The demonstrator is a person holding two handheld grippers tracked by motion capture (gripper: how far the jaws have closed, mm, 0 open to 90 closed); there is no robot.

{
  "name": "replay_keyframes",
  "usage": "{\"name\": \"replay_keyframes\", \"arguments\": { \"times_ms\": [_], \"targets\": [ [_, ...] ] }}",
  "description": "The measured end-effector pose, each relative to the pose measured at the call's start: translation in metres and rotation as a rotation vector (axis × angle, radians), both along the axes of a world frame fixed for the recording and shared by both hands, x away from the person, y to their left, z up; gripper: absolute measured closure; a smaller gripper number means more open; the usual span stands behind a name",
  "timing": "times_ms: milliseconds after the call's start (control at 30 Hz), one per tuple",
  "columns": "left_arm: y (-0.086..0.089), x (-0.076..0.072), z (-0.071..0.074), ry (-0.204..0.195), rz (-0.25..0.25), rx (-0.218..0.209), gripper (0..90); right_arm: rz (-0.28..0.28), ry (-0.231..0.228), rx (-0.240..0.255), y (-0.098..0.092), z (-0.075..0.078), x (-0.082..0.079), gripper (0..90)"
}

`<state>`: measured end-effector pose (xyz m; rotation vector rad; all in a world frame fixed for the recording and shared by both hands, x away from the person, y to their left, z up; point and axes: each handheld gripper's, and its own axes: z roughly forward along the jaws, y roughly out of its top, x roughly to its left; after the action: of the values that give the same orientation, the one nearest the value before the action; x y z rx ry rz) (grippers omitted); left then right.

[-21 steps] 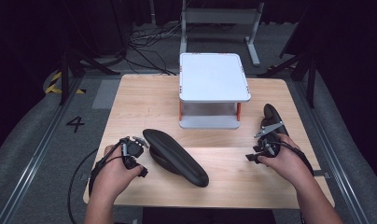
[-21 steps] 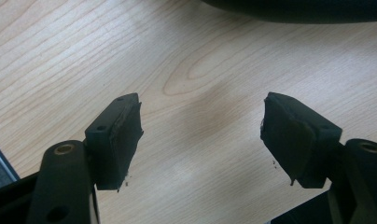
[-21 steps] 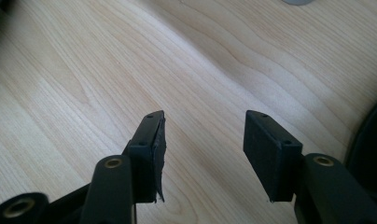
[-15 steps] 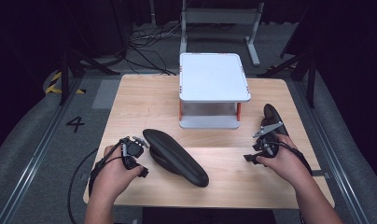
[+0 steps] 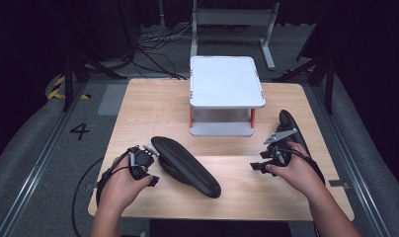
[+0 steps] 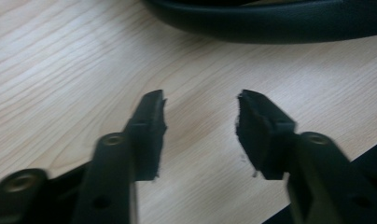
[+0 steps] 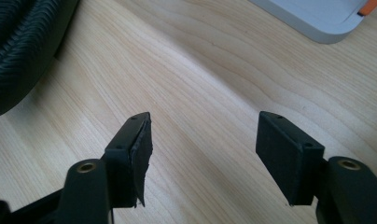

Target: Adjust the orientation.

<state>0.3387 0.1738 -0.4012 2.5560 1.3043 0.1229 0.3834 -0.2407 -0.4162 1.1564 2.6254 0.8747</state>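
Note:
A long black padded piece [image 5: 187, 167] lies slantwise on the wooden table [image 5: 153, 108], front centre. My left gripper [image 5: 151, 165] sits just left of it, open with nothing between its jaws; in the left gripper view the left gripper [image 6: 200, 100] hovers over bare wood with the black piece's edge [image 6: 270, 21] just beyond. A second black piece [image 5: 289, 126] lies at the right edge, behind my right hand. My right gripper [image 5: 260, 158] points left, open and holding nothing. In the right gripper view the right gripper [image 7: 205, 119] faces bare wood, with the ribbed black piece [image 7: 18, 51] at upper left.
A white two-level stand [image 5: 226, 81] with orange legs stands at the table's back centre; its base [image 7: 317, 18] appears at the top of the right gripper view. Bare wood lies between the two grippers. Cables and metal frames sit on the dark floor beyond the table.
My right gripper has edged slightly left and toward the table's front. The left gripper and both black pieces have stayed put.

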Motion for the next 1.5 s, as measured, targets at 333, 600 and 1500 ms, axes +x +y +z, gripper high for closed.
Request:
{"name": "replay_keyframes", "arguments": {
  "times_ms": [333,600,1500],
  "targets": [
    [-0.02,0.014,-0.024,0.025,-0.036,-0.059,86.7,-0.002,0.009,-0.003,-0.003,-0.001,0.002,38.1],
    [-0.022,0.017,-0.018,0.007,-0.036,-0.069,86.3,-0.016,0.015,0.001,-0.008,-0.003,0.0,37.8],
    [-0.082,0.046,-0.014,-0.178,-0.047,-0.124,74.4,-0.12,0.025,0.005,-0.039,-0.007,-0.018,36.8]
  ]
}}
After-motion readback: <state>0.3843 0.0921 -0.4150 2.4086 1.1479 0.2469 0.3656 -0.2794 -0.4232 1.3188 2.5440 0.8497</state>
